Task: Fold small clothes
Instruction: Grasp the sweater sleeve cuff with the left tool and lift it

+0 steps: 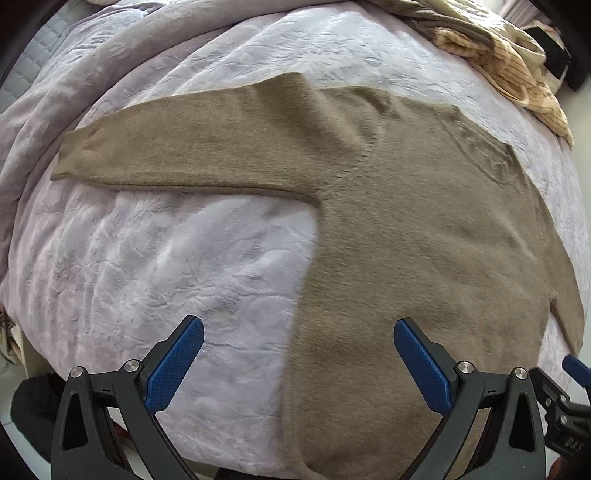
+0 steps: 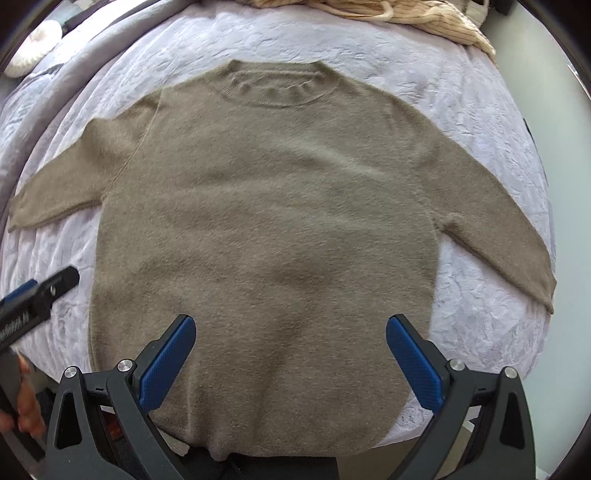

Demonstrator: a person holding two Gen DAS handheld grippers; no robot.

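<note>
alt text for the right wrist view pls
A taupe sweater lies flat, sleeves spread, neckline farthest from the camera, on a lavender bedspread. The right gripper hovers over its hem, jaws open and empty; cream striped clothing sits beyond.

Both wrist views look down, close over bed; shared: sweater (image 1: 406, 240) body; left view sits further left.

Bedcover: pale lilac, embossed pattern, spread across the whole surface (image 2: 480, 314), wrinkled.
Grey blanket: bunched in folds at ten o'clock (image 1: 122, 48).
Quilted fabric: grey-blue, at the ten o'clock edge (image 1: 33, 62).
Cream ribbed garment: heaped at one o'clock (image 2: 443, 26), crumpled.
White knitted item: at ten o'clock (image 2: 31, 46), partly cut off.
</note>
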